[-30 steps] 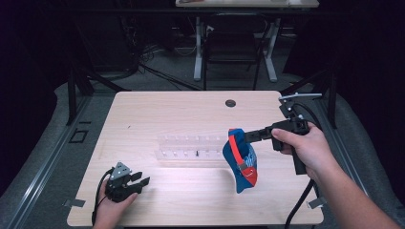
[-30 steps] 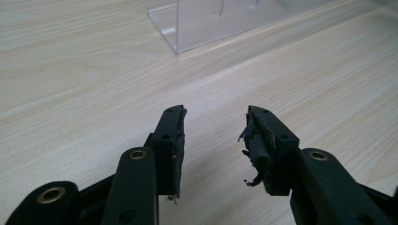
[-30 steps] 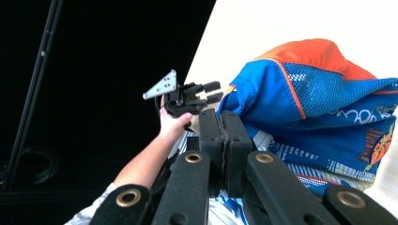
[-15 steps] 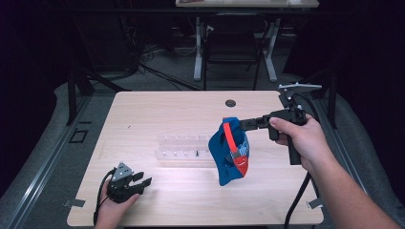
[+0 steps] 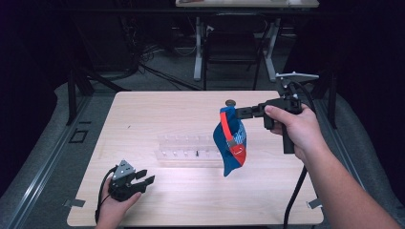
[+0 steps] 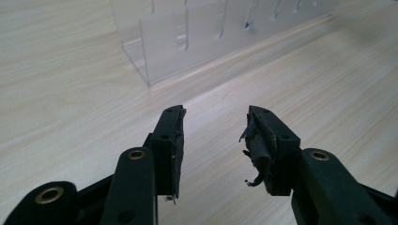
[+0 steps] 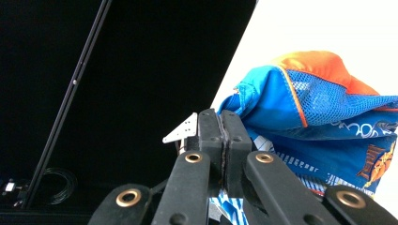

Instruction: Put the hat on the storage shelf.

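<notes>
The right claw (image 5: 237,112) is clenching the blue-and-orange fabric cap (image 5: 230,144), dangling it above the clear acrylic rack (image 5: 191,151) for placing; the left claw (image 5: 143,180) is resting released.

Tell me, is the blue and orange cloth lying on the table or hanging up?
Hanging up. The right gripper pinches the cloth's top edge, and it dangles above the table.

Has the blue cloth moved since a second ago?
Yes. The blue cloth, held by the right gripper, has risen off the table and now hangs before the clear rack.
</notes>
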